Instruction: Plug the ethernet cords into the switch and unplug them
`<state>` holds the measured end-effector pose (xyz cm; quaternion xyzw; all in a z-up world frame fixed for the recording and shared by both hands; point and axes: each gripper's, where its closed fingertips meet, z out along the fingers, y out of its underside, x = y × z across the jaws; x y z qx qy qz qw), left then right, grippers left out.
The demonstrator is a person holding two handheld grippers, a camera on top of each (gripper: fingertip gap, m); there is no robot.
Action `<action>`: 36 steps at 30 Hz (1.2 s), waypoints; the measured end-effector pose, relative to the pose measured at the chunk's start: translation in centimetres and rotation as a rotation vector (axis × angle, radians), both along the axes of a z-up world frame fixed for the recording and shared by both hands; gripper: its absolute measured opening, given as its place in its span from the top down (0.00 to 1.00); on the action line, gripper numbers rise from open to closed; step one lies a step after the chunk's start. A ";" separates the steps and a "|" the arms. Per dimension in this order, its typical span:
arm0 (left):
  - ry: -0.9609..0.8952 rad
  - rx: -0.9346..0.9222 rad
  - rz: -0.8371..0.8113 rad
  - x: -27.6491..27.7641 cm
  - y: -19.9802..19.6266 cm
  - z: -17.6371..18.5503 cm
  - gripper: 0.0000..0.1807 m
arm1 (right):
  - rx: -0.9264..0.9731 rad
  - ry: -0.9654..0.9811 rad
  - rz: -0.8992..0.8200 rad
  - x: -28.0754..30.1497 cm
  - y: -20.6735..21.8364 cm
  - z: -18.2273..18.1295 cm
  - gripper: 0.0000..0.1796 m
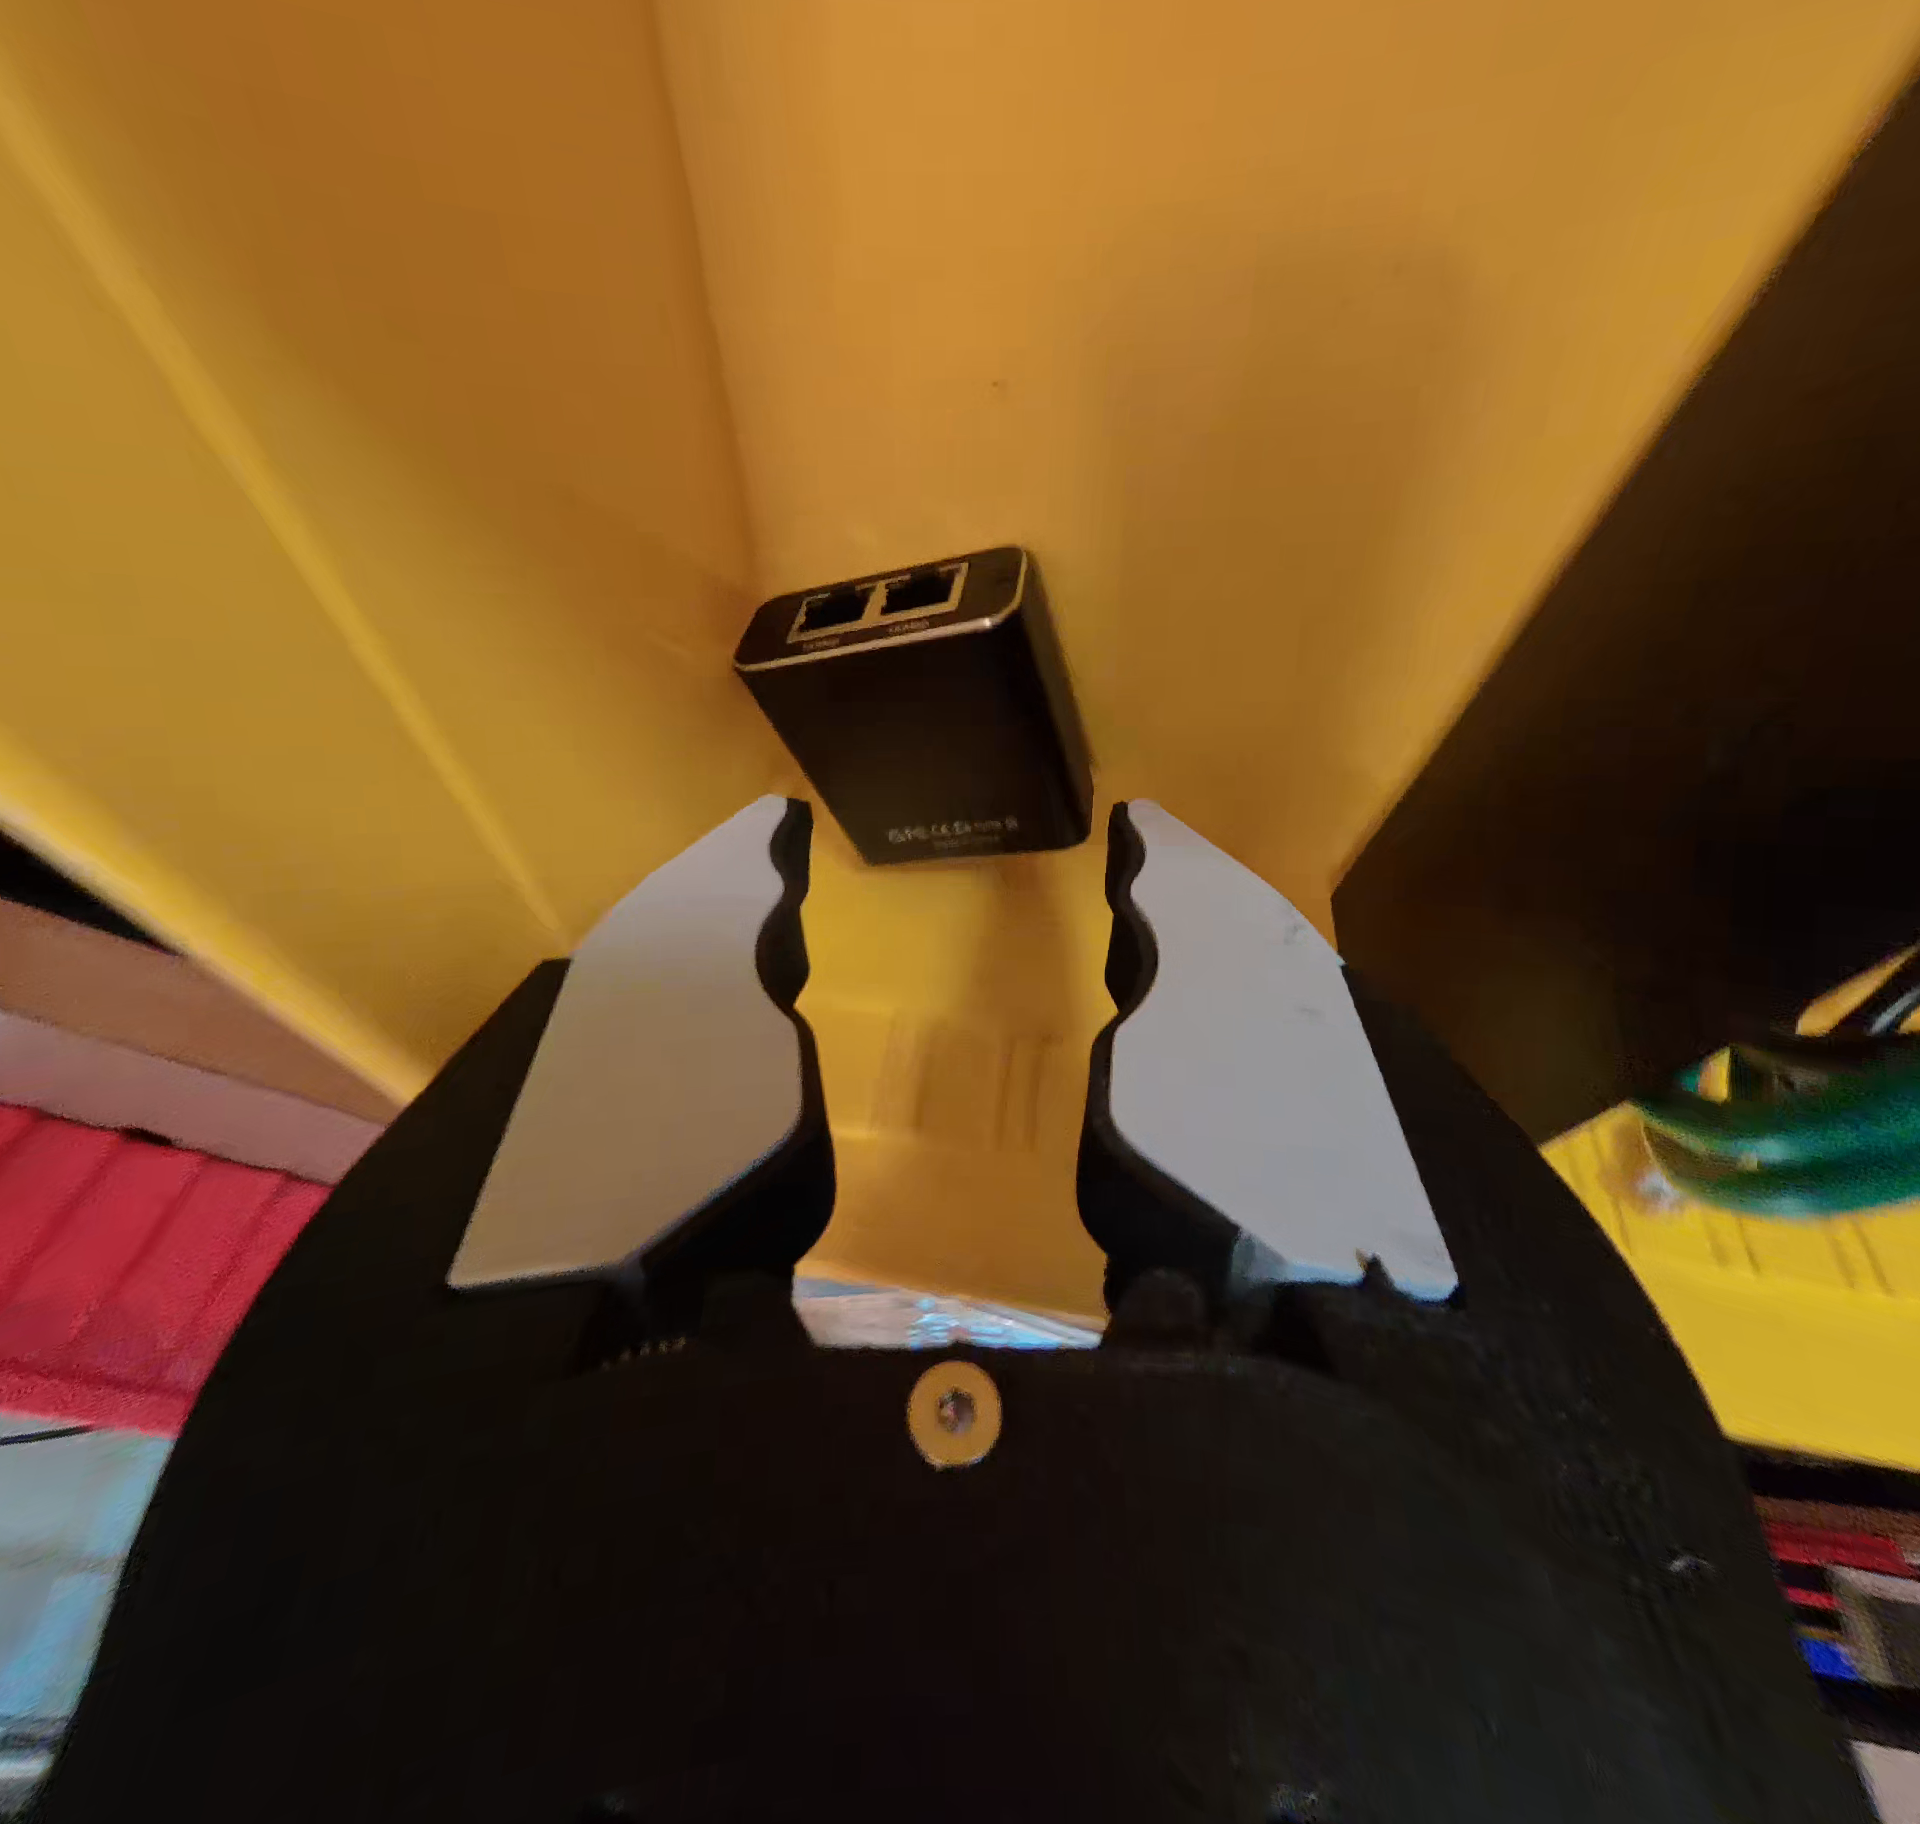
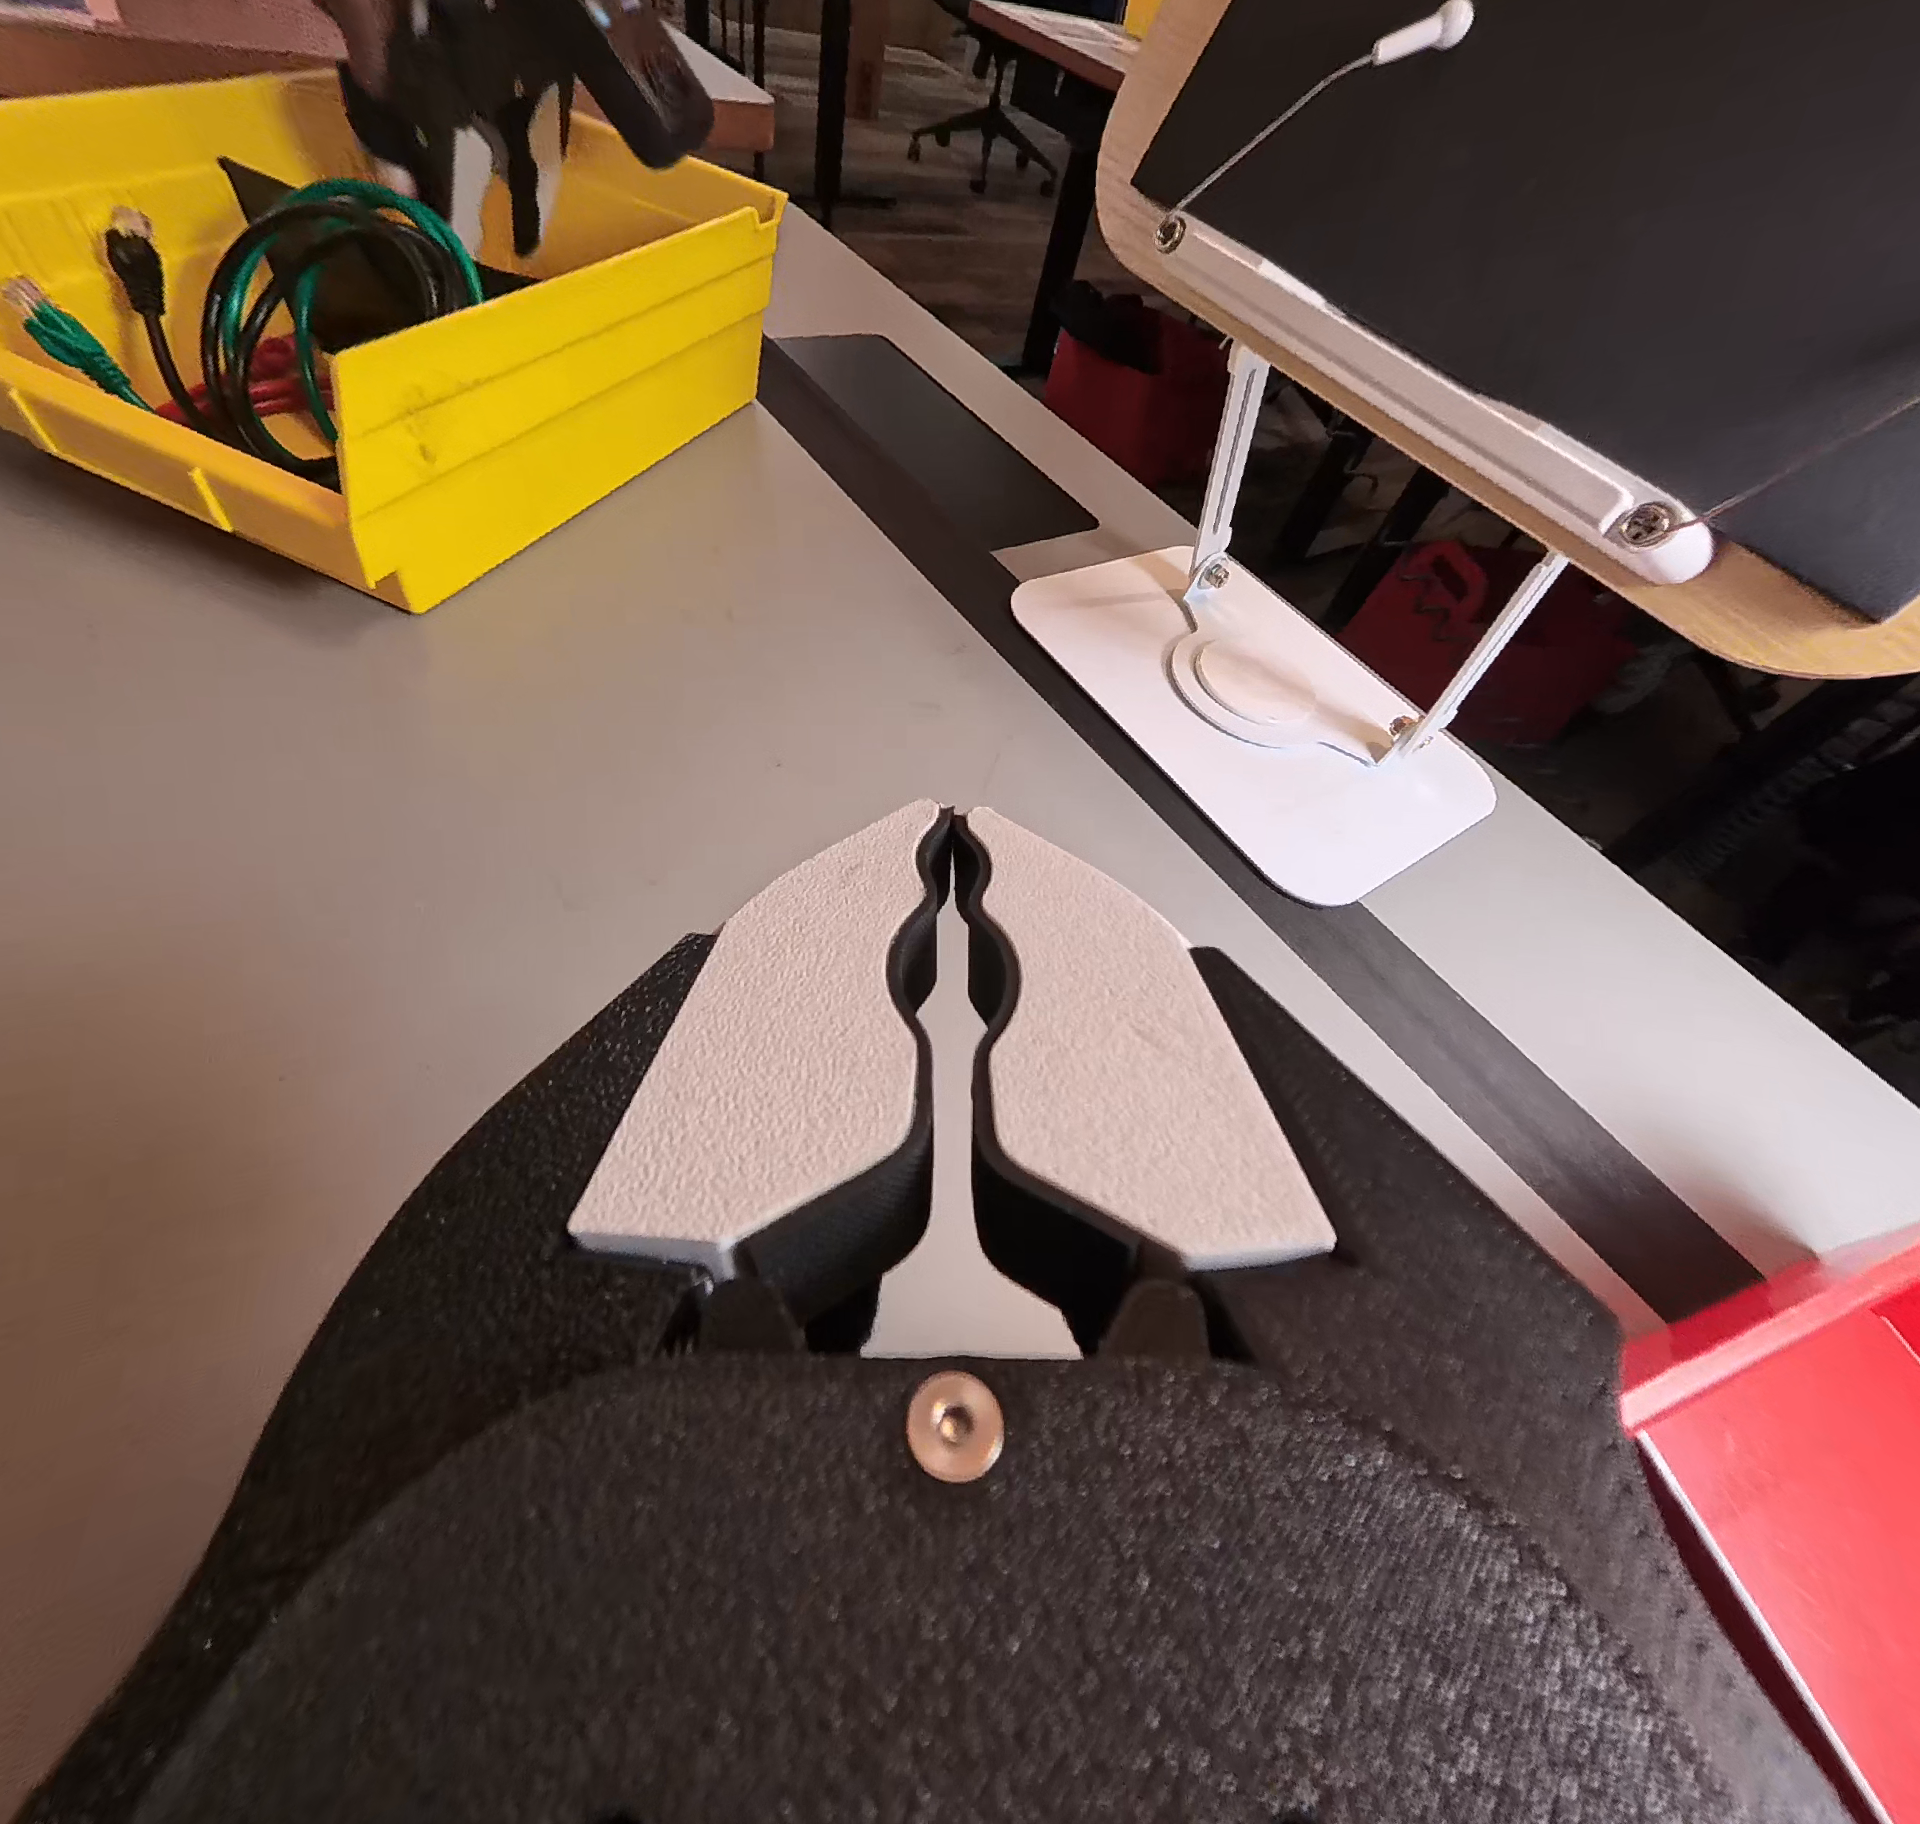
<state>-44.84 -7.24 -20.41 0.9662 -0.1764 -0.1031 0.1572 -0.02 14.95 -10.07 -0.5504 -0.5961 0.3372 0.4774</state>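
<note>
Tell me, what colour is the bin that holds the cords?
Yellow bin; the right wrist view shows it best.

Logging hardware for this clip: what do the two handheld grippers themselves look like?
Both match. The left gripper and right gripper each have two flat, pale grey fingers with wavy black inner edges, set in a rounded black body with a rough, grainy surface. A single round metal screw sits at the body's centre. No cables, sleeves or hands show on either.

Both wide-angle views bent lines near the edges. The left wrist view was warm, dim and motion-blurred; the right was bright, sharp.
</note>
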 end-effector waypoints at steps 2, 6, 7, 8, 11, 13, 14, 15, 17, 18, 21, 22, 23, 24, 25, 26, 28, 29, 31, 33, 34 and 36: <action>0.003 -0.002 0.058 -0.4 -0.2 -1.2 0.68 | 0.002 0.006 0.002 0.0 -0.1 0.3 1.00; 0.020 -0.003 0.070 -0.8 -0.2 -2.0 0.68 | 0.017 0.027 0.006 0.3 -0.4 1.3 1.00; 0.021 -0.001 0.066 -0.8 -0.1 -2.0 0.68 | 0.021 0.034 0.005 0.4 -0.4 1.6 1.00; 0.021 0.012 0.064 -0.8 -0.1 -1.9 0.68 | 0.026 0.041 0.004 0.5 -0.4 1.9 1.00; -0.015 0.115 0.069 -0.2 0.7 -1.5 0.68 | 0.044 0.064 -0.010 1.2 -0.4 3.2 1.00; -0.022 0.218 0.046 0.4 1.6 -0.2 0.68 | 0.050 0.081 -0.024 1.7 -0.2 4.0 1.00; -0.018 0.279 0.033 0.6 2.2 0.8 0.68 | 0.049 0.090 -0.031 1.9 -0.2 4.3 1.00; -0.006 0.350 0.022 0.9 2.8 2.1 0.68 | 0.048 0.100 -0.033 2.1 -0.2 4.7 1.00; 0.050 0.520 -0.016 1.5 4.2 5.5 0.68 | 0.051 0.120 -0.031 2.3 -0.4 5.5 1.00; 0.068 0.615 -0.040 2.2 4.9 7.5 0.68 | 0.053 0.132 -0.025 2.3 -0.7 5.9 1.00; 0.017 0.935 -0.135 7.4 6.8 13.7 0.68 | 0.046 0.173 0.012 2.0 -1.9 7.0 0.99; -0.024 1.026 -0.166 9.9 7.1 15.4 0.68 | 0.037 0.189 0.038 1.8 -2.6 7.4 0.98; -0.074 1.107 -0.204 12.6 7.3 16.9 0.68 | 0.024 0.198 0.068 1.7 -3.4 7.7 0.92; -0.128 1.178 -0.246 15.5 7.4 18.0 0.68 | 0.017 0.198 0.110 1.5 -4.3 7.9 0.88; -0.185 1.236 -0.288 18.4 7.5 18.9 0.68 | 0.024 0.199 0.144 1.3 -5.3 8.2 0.84; -0.262 1.275 -0.326 21.4 7.4 19.3 0.68 | 0.051 0.196 0.169 1.2 -6.1 8.4 0.81; -0.467 1.295 -0.388 27.5 7.1 19.3 0.68 | 0.150 0.170 0.212 0.9 -8.0 8.6 0.76; -0.568 1.289 -0.418 30.3 6.9 19.1 0.68 | 0.204 0.154 0.236 0.8 -9.0 8.6 0.74; -0.760 1.244 -0.470 35.1 6.5 18.3 0.68 | 0.299 0.118 0.284 0.6 -11.0 8.4 0.71; -0.881 1.218 -0.510 38.3 6.6 17.4 0.68 | 0.357 0.057 0.311 0.4 -12.3 7.6 0.67; -0.932 1.202 -0.514 39.5 6.7 16.8 0.68 | 0.367 0.019 0.321 0.3 -12.6 7.0 0.66; -1.020 1.177 -0.498 40.7 7.0 15.7 0.69 | 0.375 0.003 0.307 0.1 -12.5 6.4 0.74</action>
